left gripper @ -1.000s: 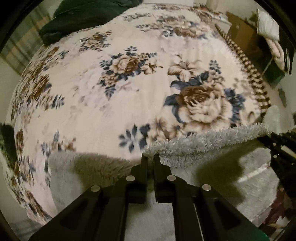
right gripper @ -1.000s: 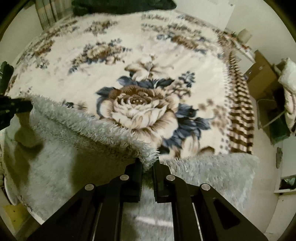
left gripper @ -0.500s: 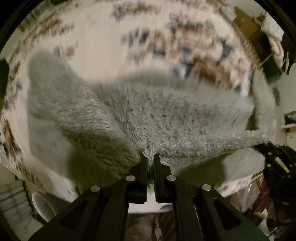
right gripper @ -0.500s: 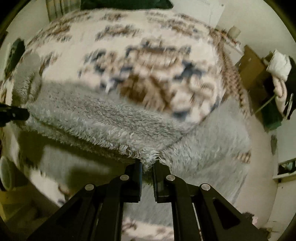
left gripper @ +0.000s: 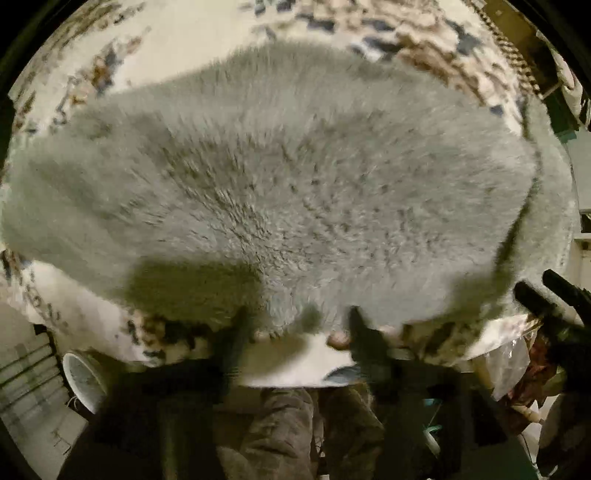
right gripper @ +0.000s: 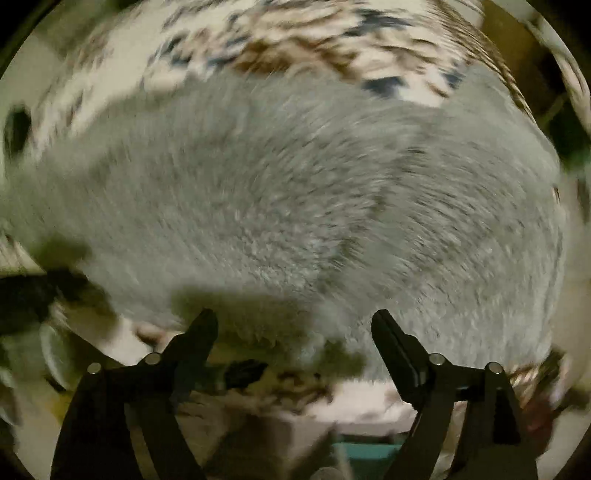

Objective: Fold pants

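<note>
The grey fleece pants point(left gripper: 288, 177) lie folded over on the floral blanket point(left gripper: 192, 33) and fill most of both views; they also show in the right wrist view point(right gripper: 295, 206). My left gripper point(left gripper: 299, 325) is open and empty, its fingers just at the pants' near edge. My right gripper point(right gripper: 293, 325) is open wide and empty, also at the near edge. The right gripper also shows at the right of the left wrist view point(left gripper: 550, 299). Both views are blurred.
The bed's near edge point(left gripper: 295, 373) runs just under the grippers. A white round bin point(left gripper: 83, 380) stands on the floor at the lower left. A person's legs point(left gripper: 295, 435) are below the bed edge. Clutter and a plastic bag point(left gripper: 513, 362) are at the right.
Both grippers carried the pants' edge toward the near side of the bed, folding the pants over, then opened and let go. The pants now lie flat.
</note>
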